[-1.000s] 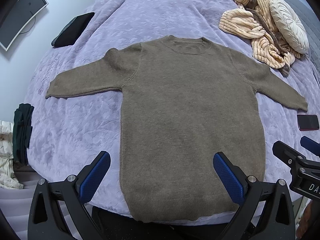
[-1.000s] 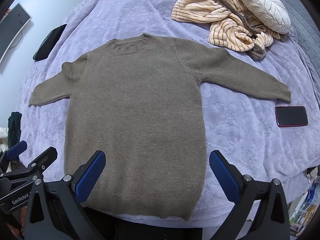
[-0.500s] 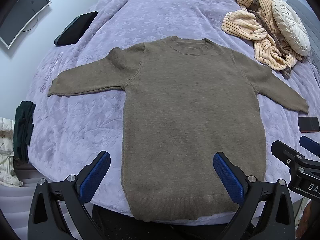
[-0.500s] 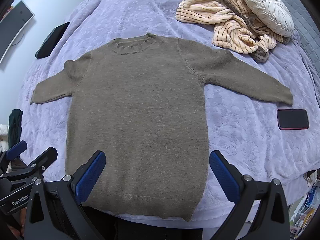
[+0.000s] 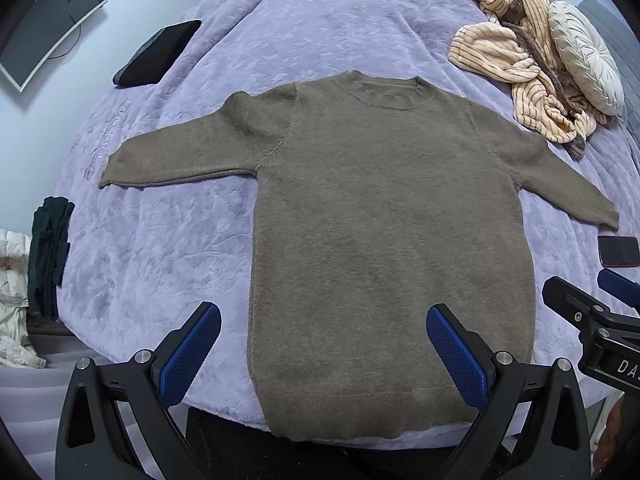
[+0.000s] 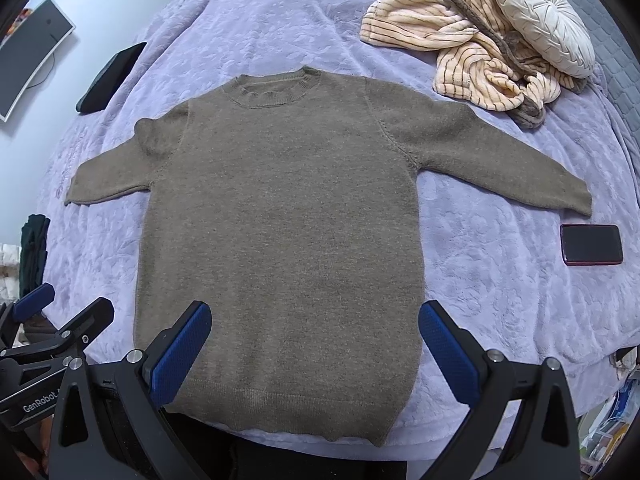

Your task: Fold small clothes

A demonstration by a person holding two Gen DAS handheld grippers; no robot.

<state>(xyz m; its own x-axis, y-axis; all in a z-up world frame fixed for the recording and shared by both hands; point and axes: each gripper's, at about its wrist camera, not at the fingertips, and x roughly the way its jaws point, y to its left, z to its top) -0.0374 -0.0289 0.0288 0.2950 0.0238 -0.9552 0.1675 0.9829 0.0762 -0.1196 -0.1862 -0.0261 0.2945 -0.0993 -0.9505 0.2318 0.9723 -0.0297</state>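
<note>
A brown knitted sweater (image 5: 384, 232) (image 6: 280, 232) lies flat on the lilac bedspread (image 5: 160, 240), sleeves spread to both sides, collar at the far end, hem at the near bed edge. My left gripper (image 5: 323, 320) hovers open above the hem's left half, nothing between its blue pads (image 5: 188, 356). My right gripper (image 6: 314, 318) is open too, above the hem, empty. Each gripper shows at the edge of the other's view: the right one (image 5: 592, 312), the left one (image 6: 52, 312).
A striped cream garment (image 6: 472, 60) and a round pleated cushion (image 6: 540, 16) lie at the far right. A phone in a red case (image 6: 592, 244) rests below the right sleeve. A black flat object (image 5: 160, 52) lies far left; dark folded clothes (image 5: 48, 252) hang off the left edge.
Both views shifted slightly; the sweater sits a little further right and lower in the frames. The sweater itself has not moved, and both grippers stay open.
</note>
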